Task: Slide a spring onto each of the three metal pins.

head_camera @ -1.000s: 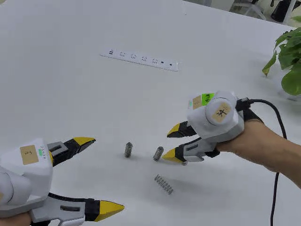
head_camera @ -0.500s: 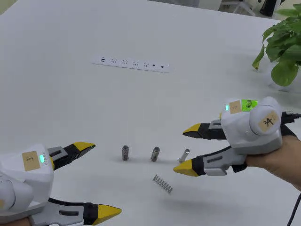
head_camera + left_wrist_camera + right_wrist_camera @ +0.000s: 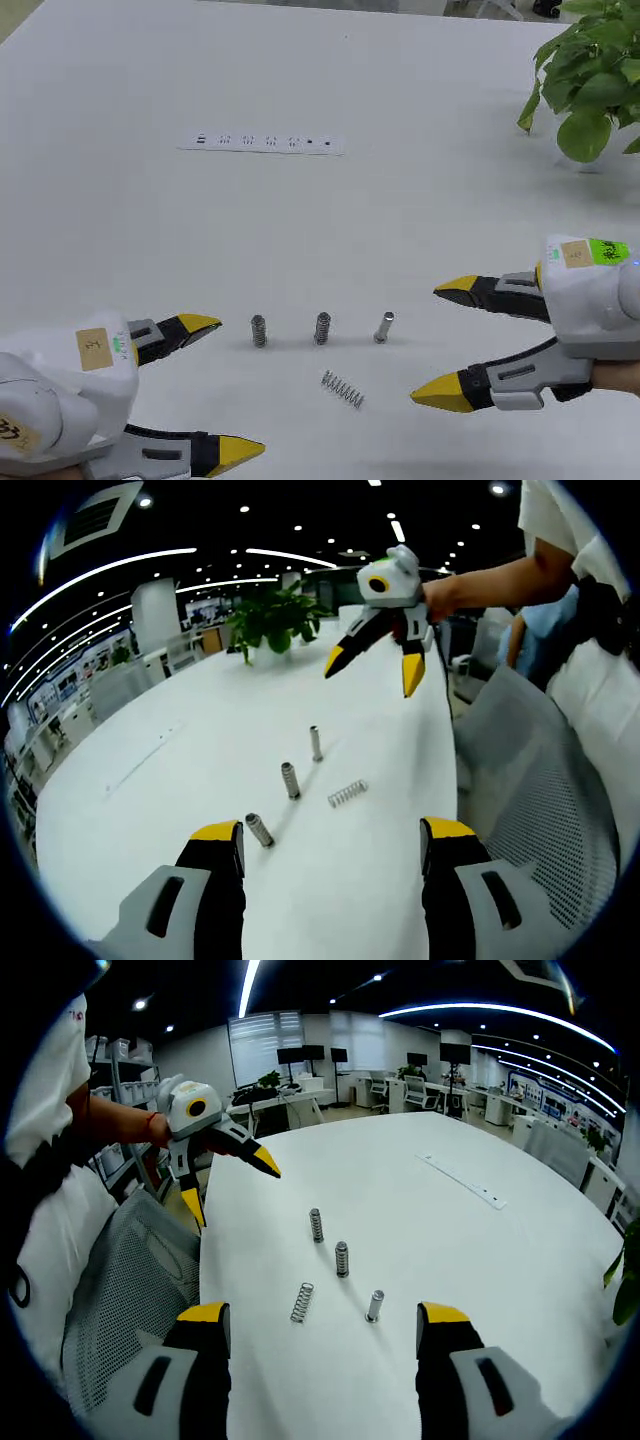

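**Right gripper [image 3: 445, 342] drawn back from bare pin [image 3: 383, 327]**

Recorded withdrawal since one second ago: then, lower jaw tip close at bare pin; now, well apart to its right. Found jaws spread wide, holding nothing. Found left gripper [image 3: 225, 388] likewise spread and empty, low at near left, upper jaw tip near the left end of the pin row.

Counted three upright pins in a row on white table [image 3: 130, 230]. Found left pin [image 3: 259, 331] and middle pin [image 3: 322, 328] each wearing a spring, right one bare.

Located loose spring [image 3: 343, 389] lying flat on table, just in front of the row, between middle pin and bare pin, touching neither.

Noted power strip [image 3: 265, 143] well beyond the row and potted plant [image 3: 585, 75] at far right corner.
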A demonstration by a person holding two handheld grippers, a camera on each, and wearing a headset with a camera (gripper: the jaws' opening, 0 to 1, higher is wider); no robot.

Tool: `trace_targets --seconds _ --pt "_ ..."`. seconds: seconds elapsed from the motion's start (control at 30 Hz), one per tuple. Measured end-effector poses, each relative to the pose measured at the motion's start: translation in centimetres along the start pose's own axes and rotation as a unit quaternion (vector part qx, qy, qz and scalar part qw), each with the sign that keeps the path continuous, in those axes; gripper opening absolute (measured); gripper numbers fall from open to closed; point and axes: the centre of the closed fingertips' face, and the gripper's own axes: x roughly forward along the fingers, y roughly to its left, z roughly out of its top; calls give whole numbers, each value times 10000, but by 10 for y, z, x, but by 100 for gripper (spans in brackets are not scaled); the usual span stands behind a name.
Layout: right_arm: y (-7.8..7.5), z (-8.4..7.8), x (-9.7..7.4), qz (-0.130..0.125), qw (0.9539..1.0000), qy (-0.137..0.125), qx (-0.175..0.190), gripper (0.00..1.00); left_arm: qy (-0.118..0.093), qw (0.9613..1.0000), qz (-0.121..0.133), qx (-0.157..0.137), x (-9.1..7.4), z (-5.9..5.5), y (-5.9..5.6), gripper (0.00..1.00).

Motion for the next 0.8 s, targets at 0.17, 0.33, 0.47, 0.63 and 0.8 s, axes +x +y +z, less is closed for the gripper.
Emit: trace_targets --seconds 0.17,0.33,0.47,0.63,0.8 --pt "-4 -12 -14 -69 9996 -183 188 82 209 9985 -251 450 20 5 -5 64" --pt "-5 -27 -25 -136 9989 -246 376 83 447 9935 -570 882 46 6 -17 55" --pt "-2 -40 -30 -196 9980 -268 533 83 648 9891 -715 1111 68 4 -22 47" --pt "3 -50 -33 -248 9970 -293 673 83 1094 9798 -824 1454 92 -13 -19 39" --pt "2 -56 -39 -378 9955 -367 785 82 1389 9767 -825 1414 111 -26 -16 32"
